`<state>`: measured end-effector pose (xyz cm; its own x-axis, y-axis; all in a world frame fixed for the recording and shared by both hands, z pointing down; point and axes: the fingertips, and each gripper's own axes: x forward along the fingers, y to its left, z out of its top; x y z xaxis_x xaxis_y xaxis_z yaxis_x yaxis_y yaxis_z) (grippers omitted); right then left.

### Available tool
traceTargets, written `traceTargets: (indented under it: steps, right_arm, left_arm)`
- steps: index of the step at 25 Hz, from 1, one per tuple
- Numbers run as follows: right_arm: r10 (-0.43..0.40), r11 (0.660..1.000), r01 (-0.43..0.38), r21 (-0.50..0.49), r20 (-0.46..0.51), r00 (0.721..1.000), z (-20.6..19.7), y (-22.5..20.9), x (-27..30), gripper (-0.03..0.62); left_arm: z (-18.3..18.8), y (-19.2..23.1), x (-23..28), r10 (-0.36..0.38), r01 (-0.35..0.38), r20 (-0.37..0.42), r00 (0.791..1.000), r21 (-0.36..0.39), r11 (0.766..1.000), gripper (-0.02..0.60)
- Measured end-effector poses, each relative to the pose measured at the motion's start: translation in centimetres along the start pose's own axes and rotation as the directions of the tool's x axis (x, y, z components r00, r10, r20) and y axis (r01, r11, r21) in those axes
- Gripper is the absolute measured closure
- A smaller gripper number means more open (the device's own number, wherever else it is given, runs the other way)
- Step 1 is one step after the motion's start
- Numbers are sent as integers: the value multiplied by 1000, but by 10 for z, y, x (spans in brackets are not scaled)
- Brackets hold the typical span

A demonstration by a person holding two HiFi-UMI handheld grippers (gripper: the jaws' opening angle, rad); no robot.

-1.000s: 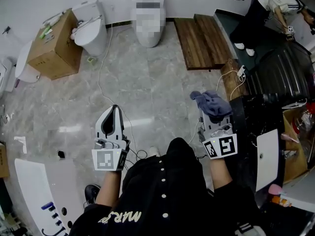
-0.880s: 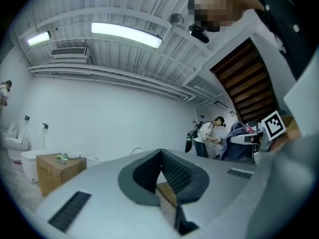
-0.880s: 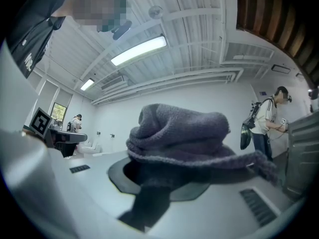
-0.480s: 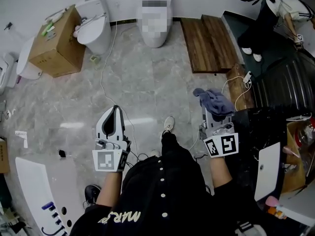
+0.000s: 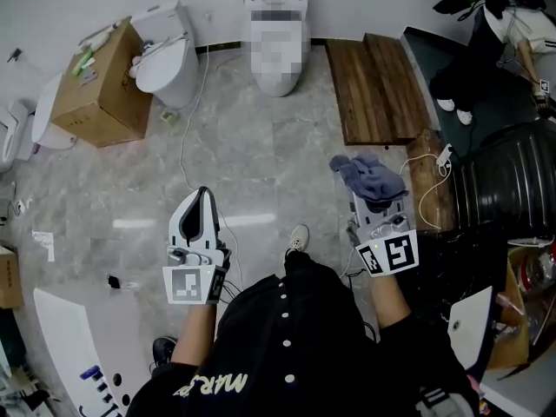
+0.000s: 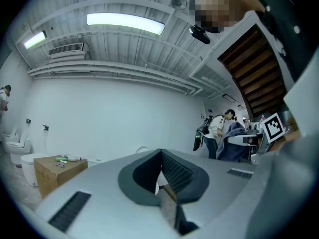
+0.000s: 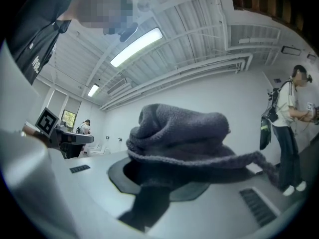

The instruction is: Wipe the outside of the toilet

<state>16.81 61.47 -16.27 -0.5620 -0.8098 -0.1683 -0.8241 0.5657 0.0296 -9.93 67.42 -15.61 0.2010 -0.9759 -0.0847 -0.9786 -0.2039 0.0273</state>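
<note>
**Q:** What has changed over the last second?

**A:** We have walked closer to the white ceramic toilet (image 5: 276,83). It stands against the far wall and now sits lower in the head view. Our white shoe (image 5: 298,237) has stepped forward onto the grey marble floor (image 5: 261,159). The toilet is still well apart from both grippers, so we judge that the approach is not finished and wiping has not begun.

**Q:** What state are the grippers in?

**A:** The left gripper (image 5: 202,196) has its jaws closed tip to tip with nothing between them. The right gripper (image 5: 375,208) is clamped on the grey-blue terry cloth (image 5: 368,177). Most of the cloth is bunched over the jaw tips, and one strand trails off to the side.

**Q:** How do we do this step well?

**A:**
1. We keep the right jaws closed on the cloth all the way to the toilet.
2. We step clear of the thin white cable (image 5: 184,137) lying on the floor to the left of our path.
3. We head for the middle toilet, not the second white toilet (image 5: 165,59) beside the brown cardboard box (image 5: 95,81).
4. On arrival, we press the bunched part of the cloth against the outside, not the bare jaw tips. Working from the top downward looks sensible.
</note>
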Motion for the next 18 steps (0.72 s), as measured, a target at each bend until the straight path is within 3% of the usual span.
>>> traceTargets:
  steps: [10, 18]
  right_arm:
    - [39, 999, -39, -7, 15, 999, -12, -62, 76, 494]
    - [59, 998, -59, 34, -12, 998, -34, -81, 111, 494]
  left_arm:
    - [-10, 3, 86, 55, -55, -23, 998, 1, 998, 575]
    - [-17, 7, 119, 68, -67, -59, 996, 14, 998, 575]
